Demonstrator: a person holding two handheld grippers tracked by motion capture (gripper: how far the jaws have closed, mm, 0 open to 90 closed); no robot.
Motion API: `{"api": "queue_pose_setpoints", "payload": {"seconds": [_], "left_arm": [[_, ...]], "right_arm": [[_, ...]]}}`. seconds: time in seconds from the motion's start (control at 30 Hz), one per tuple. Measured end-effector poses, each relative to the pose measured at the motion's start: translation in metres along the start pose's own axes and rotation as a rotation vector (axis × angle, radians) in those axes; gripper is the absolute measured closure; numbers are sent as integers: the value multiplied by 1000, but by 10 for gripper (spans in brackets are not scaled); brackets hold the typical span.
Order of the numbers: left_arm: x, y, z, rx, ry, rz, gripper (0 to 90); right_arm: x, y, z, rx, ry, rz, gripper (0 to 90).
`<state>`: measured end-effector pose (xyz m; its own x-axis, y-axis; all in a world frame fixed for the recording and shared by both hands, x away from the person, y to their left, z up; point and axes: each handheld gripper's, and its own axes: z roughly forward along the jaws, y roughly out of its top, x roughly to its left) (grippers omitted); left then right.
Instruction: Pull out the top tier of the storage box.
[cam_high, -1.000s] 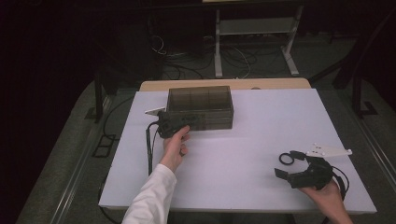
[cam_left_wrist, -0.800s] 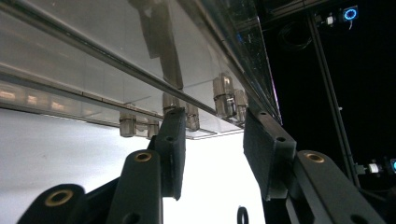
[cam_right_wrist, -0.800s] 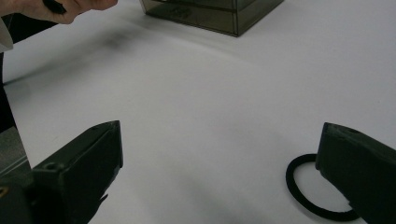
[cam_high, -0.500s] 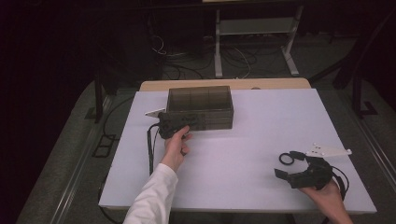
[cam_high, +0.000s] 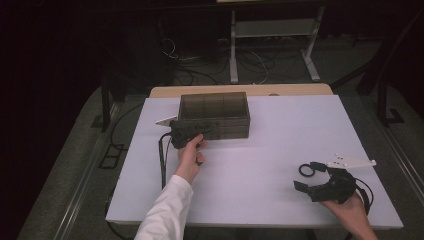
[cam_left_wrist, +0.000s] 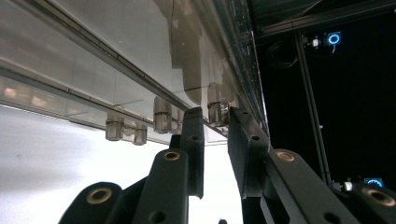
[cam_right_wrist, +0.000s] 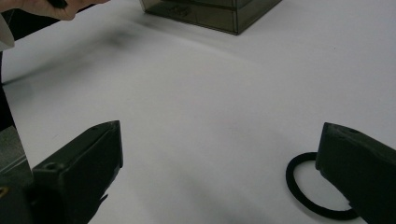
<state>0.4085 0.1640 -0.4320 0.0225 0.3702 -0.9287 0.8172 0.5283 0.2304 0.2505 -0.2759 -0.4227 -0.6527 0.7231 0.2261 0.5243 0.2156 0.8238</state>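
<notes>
Smoked plastic drawer box (cam_high: 214, 114) sits toward the far side of the white table (cam_high: 280, 150), a bit left of centre, with compartment dividers showing through its top. Left gripper (cam_high: 186, 134) is pushed up against the front face of that box, around the 7 o'clock corner of it in the high view, with the person's left hand (cam_high: 190, 157) wrapped round its body and a white sleeve (cam_high: 165, 215) coming in from the bottom edge.

From the left gripper view you're looking right up the box front: the two black jaws have just been closing and now stand nearly together, with one of the small clear knobs (cam_left_wrist: 216, 108) of a drawer front sitting right at their tips. Looks like they're pinched on that knob, pads on either side of it. More of those little knobs (cam_left_wrist: 162, 115) are lined up along the same edge at about 9 o'clock from the pinched one.

Right gripper (cam_high: 314, 186) is way over at the near right of the table, roughly 4 o'clock from the box and well apart from it, held in the right hand (cam_high: 352, 212). Its jaws are spread wide with nothing between them, just bare table. Black rubber ring (cam_right_wrist: 317, 191) lies flat on the table just beside the right-hand jaw in the right gripper view, partly tucked behind it; in the high view it's at about 11 o'clock from that gripper.
</notes>
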Motion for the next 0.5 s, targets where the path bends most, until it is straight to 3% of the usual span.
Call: {"api": "queue_pose_setpoints", "payload": {"seconds": [0.5], "left_arm": [[-3, -1, 0, -5, 12, -33, 798]], "right_arm": [[0, 0, 1, 2, 3, -4, 3]]}}
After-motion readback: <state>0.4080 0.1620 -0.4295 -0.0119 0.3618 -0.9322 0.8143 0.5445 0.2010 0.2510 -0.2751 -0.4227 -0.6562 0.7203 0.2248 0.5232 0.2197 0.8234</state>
